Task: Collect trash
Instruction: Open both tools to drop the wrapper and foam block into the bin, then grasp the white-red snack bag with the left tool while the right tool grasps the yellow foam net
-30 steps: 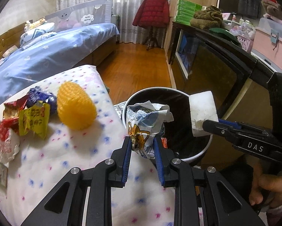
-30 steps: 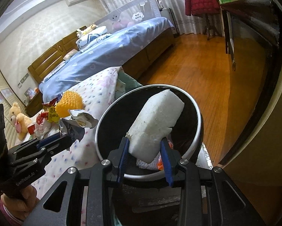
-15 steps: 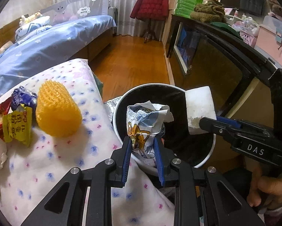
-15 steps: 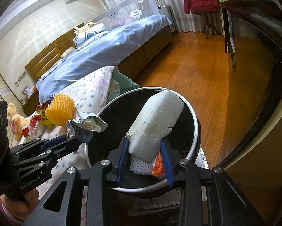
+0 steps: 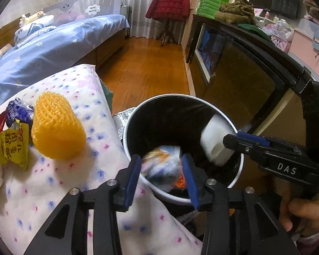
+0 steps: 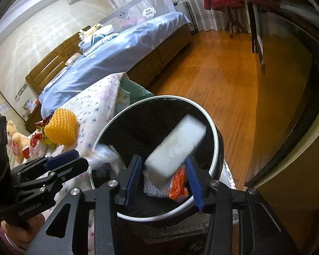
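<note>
A round black-lined trash bin [image 5: 240, 167] with a white rim is seen beside the edge of a floral quilt [image 5: 59, 182], and both grippers are held over its mouth. The left gripper [image 5: 162, 170] is spread wide, its blue pads clear of the crumpled wrapper [image 5: 163, 163], which is blurred and lies between and just beyond the fingers, inside the rim. The right gripper [image 6: 164, 171] is likewise parted; the white foam block [image 6: 176, 146] is tilted and blurred between its fingers, and whether either pad touches it cannot be told. Under the block, inside the bin, one white netted piece [image 6: 154, 188] and one orange scrap [image 6: 178, 184] are seen.

Open room is found on the far side of the bin, where bare wooden floor [image 6: 223, 80] runs between the blue bed [image 6: 121, 48] and a dark cabinet [image 5: 240, 68] (the cabinet stands close to the bin's right side). On the near left, the quilt's edge is pressed against the rim.

On the quilt, one yellow ribbed foam sleeve [image 5: 55, 129] is counted, well clear of the bin, and just beside it a cluster of snack wrappers [image 5: 12, 138]: one yellow, one blue, at least one red.
</note>
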Demonstrator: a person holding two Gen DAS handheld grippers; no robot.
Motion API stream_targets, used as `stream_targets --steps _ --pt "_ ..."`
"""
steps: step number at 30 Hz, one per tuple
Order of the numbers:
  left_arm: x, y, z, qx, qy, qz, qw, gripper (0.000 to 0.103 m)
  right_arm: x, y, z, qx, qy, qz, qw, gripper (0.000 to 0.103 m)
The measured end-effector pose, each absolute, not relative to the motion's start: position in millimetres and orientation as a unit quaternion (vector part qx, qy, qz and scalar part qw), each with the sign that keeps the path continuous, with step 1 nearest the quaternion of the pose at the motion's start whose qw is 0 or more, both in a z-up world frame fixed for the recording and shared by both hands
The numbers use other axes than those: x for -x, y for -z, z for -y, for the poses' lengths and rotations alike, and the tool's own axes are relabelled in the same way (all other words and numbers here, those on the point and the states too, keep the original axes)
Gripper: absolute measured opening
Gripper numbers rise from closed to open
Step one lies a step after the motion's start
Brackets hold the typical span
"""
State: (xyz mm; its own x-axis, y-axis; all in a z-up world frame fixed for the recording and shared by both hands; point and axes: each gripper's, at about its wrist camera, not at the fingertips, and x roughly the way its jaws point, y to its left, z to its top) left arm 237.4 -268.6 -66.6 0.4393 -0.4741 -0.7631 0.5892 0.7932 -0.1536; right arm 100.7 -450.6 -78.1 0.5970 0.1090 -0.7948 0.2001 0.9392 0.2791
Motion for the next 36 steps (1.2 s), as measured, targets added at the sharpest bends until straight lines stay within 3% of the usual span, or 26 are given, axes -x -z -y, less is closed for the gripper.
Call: stream_targets --steps 8,11,16,31,36 --pt "-218 61 245 -0.058 0.304 -0.412 0.857 0.051 -95 69 443 -0.177 0.023 -0.437 0.881 0.050" --pt "-207 61 229 -0.047 0.295 -0.409 0.862 0.053 -91 64 434 -0.177 0.017 -0.428 0.886 0.060" --pt "-192 61 201 -0.031 0.277 -0.408 0.869 0.053 -88 58 412 -0.177 0.000 -0.417 0.891 0.067" --pt "-166 54 107 0.022 0.190 -0.410 0.892 0.055 -93 62 335 -0.151 -0.068 -0.431 0.887 0.068" --pt "-159 50 83 0.032 0.161 -0.406 0.899 0.060 -97 64 315 -0.141 -0.081 -0.432 0.887 0.077"
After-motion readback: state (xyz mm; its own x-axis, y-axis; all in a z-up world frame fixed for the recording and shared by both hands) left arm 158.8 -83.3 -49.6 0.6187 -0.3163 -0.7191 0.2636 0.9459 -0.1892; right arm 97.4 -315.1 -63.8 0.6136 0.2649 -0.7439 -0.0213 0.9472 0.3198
